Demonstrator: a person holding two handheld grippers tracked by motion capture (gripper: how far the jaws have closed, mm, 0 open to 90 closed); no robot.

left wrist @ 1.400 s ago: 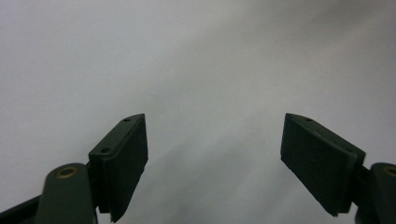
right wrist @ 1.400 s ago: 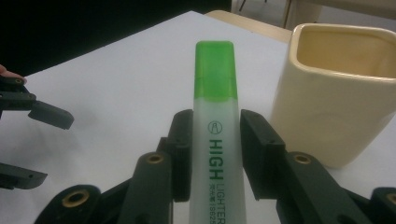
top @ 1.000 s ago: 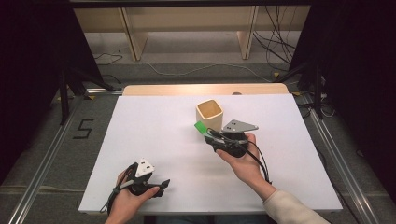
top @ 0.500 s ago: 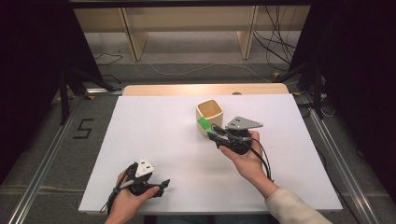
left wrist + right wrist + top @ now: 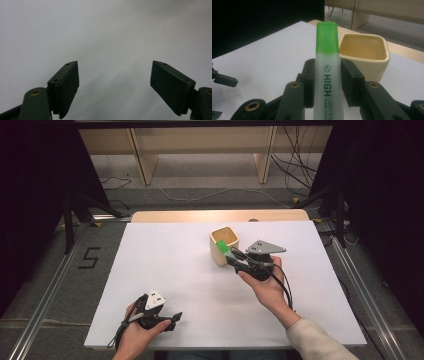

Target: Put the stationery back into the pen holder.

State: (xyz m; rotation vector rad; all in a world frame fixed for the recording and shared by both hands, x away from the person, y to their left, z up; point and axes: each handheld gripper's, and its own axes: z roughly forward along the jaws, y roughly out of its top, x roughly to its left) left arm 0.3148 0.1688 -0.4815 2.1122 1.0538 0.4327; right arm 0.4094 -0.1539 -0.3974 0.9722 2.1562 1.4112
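White-topped table with a wooden edge strip at its far side, cream square cup sitting on it, right of centre, toward that strip.

Lab recording setup: white-topped desk ringed by black curtains, aluminium rails on grey carpet, a taped "5" marker, loose cables, bare wooden shelving behind.
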